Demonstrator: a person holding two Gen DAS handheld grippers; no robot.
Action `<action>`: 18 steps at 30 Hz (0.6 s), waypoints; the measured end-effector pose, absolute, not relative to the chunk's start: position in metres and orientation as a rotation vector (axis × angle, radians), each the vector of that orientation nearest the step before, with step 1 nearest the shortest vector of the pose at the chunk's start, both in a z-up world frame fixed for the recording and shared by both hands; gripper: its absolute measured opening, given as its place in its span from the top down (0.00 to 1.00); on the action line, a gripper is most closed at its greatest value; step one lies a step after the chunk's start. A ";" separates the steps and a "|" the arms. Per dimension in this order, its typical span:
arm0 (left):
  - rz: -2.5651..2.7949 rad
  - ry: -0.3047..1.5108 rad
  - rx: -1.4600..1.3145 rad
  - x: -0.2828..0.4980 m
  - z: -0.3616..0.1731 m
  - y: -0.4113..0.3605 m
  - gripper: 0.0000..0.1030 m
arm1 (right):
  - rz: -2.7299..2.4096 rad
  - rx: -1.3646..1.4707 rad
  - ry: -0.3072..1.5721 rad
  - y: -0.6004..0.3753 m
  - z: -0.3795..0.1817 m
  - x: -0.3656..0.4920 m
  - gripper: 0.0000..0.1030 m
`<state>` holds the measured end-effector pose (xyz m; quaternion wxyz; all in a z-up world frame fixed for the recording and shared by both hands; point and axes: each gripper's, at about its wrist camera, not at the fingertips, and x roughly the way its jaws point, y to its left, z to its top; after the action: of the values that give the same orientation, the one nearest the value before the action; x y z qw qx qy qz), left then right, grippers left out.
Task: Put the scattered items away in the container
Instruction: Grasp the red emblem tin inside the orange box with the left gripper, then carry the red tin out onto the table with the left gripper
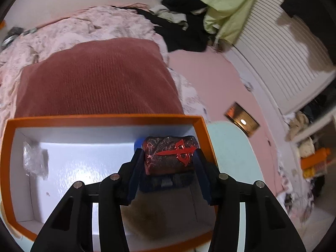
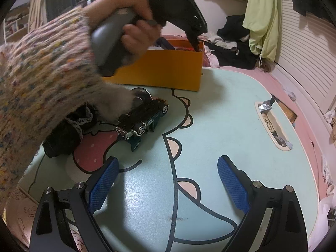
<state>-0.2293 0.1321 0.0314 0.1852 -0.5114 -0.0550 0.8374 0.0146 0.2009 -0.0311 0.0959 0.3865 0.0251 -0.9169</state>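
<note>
Two blue pads of my left gripper are closed against a dark red embossed case bearing a raised red dagger-cross, and in the left wrist view I hold it over the inside of the orange box, near its right wall. The box's white floor carries a crumpled bit of clear plastic at the left side; beyond the far rim lies a rust-coloured cushion on pink floral bedding. The right wrist view gives what that one cannot: my left hand in a speckled knit sleeve, wrapped around the grey handle, with the tool's tip dipped into the box from above. It also shows the items not yet in the box on the pale blue cartoon table: a black toy car, a round shiny thing just behind it, half hidden by my cuff, and a dark lace-trimmed bundle to its left. My right gripper hangs over bare tabletop, fingers wide apart, gripping nothing.
</note>
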 end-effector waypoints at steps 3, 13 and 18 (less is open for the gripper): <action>2.415 -0.070 -1.382 -0.214 0.043 0.125 0.53 | -2.717 1.145 0.071 0.200 -0.031 0.014 0.08; 2.468 -0.176 -1.175 -0.136 0.103 0.054 0.53 | -2.718 1.146 0.070 0.199 -0.031 0.012 0.08; 2.449 -0.170 -1.169 -0.082 0.103 0.026 0.53 | -2.720 1.149 0.074 0.198 -0.030 0.011 0.07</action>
<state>-0.0819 0.0262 0.1032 0.2099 -0.4203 -0.0613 0.8806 0.0113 0.1980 -0.0303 0.0938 0.3873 0.0251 -0.9168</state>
